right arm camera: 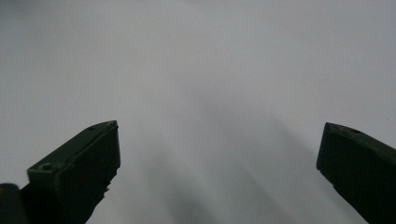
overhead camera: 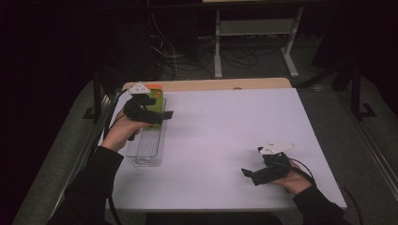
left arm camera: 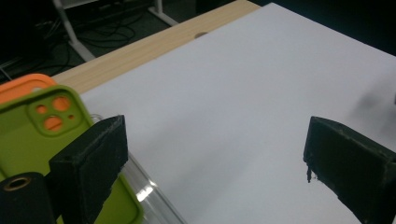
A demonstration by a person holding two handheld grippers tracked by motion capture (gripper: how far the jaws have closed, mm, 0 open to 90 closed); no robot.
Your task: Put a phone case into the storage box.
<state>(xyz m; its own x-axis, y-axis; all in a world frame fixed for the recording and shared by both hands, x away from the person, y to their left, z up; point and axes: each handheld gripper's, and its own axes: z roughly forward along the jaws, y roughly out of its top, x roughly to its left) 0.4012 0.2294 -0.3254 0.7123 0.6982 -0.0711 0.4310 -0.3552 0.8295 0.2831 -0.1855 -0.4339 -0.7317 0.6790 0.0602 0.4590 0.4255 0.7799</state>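
Two phone cases lie at the far left of the tabletop (overhead camera: 225, 140): one green phone case (left arm camera: 28, 140) and one orange phone case (left arm camera: 23, 86), the orange one partly under the green. One clear plastic tray (overhead camera: 146, 149) sits at the left edge. Two grippers are over the tabletop, one left gripper (overhead camera: 162, 115) and one right gripper (overhead camera: 248, 174), each with two black jaws.

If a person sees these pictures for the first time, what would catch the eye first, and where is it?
Most likely the bright green phone case with an orange one behind it, standing at the far end of a clear tray at the table's left edge. The left gripper hovers over that tray with jaws open. The right gripper, also open, rests low on the bare white table near the front right.
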